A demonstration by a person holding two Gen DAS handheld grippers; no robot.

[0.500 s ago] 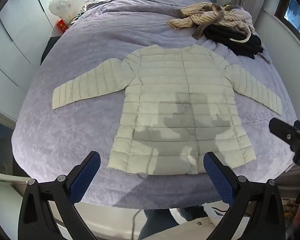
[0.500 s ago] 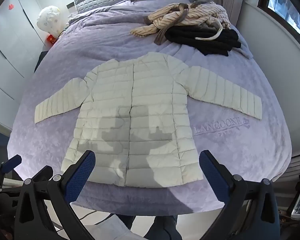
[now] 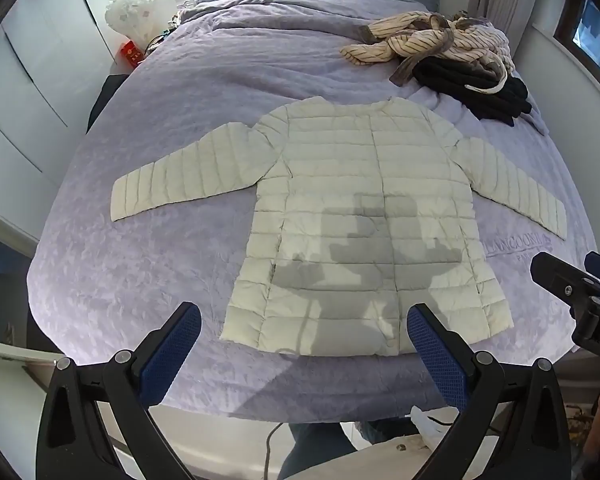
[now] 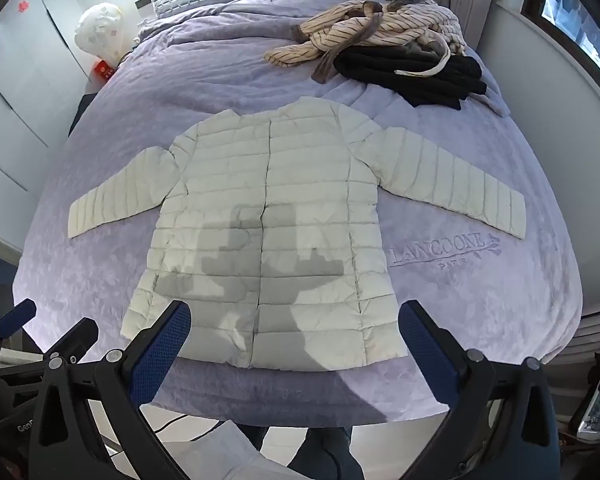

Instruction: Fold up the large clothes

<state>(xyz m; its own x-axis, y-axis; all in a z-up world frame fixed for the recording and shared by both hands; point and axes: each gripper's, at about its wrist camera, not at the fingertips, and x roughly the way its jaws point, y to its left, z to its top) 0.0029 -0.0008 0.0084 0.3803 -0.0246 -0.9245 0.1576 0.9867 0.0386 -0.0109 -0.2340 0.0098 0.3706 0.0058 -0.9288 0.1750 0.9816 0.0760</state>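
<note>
Here, in the left wrist view, the left gripper (image 3: 300,350) hung above the near hem of the jacket (image 3: 364,216), jaws wide and empty, the jacket lying flat on the bed (image 3: 140,280) with sleeves spread for folding. In the right wrist view, the right gripper (image 4: 294,346) was likewise wide and empty above the hem, apparently poised for a two-handed fold.
</note>
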